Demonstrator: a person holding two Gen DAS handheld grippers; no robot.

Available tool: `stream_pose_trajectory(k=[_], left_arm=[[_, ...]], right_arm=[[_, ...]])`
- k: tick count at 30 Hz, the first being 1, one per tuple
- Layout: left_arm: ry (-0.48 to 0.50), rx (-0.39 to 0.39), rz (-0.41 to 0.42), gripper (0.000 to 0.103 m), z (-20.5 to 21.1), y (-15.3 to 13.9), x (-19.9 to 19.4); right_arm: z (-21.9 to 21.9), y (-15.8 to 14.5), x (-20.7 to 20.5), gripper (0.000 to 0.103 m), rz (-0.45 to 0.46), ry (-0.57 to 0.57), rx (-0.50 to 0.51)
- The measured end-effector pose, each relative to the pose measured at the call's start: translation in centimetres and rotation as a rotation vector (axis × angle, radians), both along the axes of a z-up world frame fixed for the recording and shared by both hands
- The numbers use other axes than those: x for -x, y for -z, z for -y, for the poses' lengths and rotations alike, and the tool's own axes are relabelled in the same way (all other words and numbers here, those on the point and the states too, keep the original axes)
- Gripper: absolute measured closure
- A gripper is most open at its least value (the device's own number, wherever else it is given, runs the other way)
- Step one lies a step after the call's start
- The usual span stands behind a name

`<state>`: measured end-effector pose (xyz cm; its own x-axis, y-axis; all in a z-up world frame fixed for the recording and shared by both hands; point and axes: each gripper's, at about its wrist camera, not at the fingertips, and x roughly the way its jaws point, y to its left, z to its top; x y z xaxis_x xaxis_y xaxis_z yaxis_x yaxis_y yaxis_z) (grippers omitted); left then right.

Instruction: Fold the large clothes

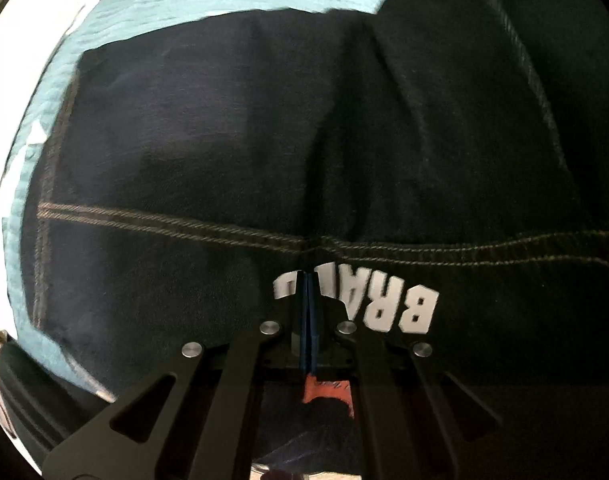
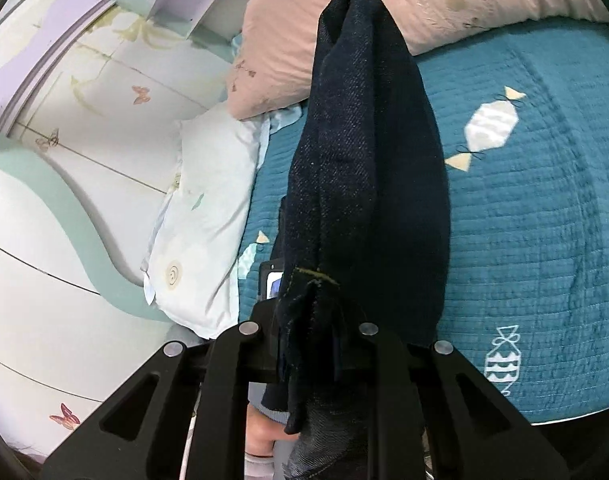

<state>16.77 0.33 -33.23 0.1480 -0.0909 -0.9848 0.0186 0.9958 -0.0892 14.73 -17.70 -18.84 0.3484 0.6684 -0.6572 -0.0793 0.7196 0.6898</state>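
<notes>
Dark denim jeans, judged heavy, thick and floppy, are spread on the teal quilted bed, pinched near the stitched seam by the closed left gripper, a bunched hem clamped in the right gripper.

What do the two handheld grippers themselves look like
Both are matte black. The left gripper has flat angular linkage arms with triangular cutouts, round silver pivot pins and blue-edged fingers. The right gripper has the same black arms, cutouts and silver pins. A pale grey ribbed cuff shows beneath it.
</notes>
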Motion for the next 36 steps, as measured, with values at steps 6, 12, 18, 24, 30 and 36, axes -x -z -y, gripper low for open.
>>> stream_pose_trajectory(k=[6, 12, 18, 24, 30, 36], left_arm=[[-0.075, -0.001, 0.062, 0.1, -5.5, -2.8, 1.4], [-0.202, -0.057, 0.11, 0.1, -12.3, -5.2, 3.2], [-0.352, -0.024, 0.091, 0.1, -17.2, -6.9, 4.5], [-0.456, -0.014, 0.033, 0.1, -20.5, -5.4, 4.6], [-0.49, 0.022, 0.028, 0.1, -21.7, -5.3, 5.0], [-0.564, 0.039, 0.076, 0.1, -24.5, -7.3, 6.0]], right_arm=[[-2.9, -0.1, -0.7, 0.088, 0.012, -0.045, 0.008], [-7.1, -0.1, -2.0, 0.088, 0.012, -0.141, 0.01], [-12.9, 0.4, -3.8, 0.092, 0.017, -0.244, 0.105], [-13.7, 5.2, -5.2, 0.093, -0.091, -0.213, 0.068], [-14.4, 3.8, -5.7, 0.093, -0.068, -0.226, 0.037], [-19.3, 3.6, -6.7, 0.093, -0.066, -0.304, 0.071]])
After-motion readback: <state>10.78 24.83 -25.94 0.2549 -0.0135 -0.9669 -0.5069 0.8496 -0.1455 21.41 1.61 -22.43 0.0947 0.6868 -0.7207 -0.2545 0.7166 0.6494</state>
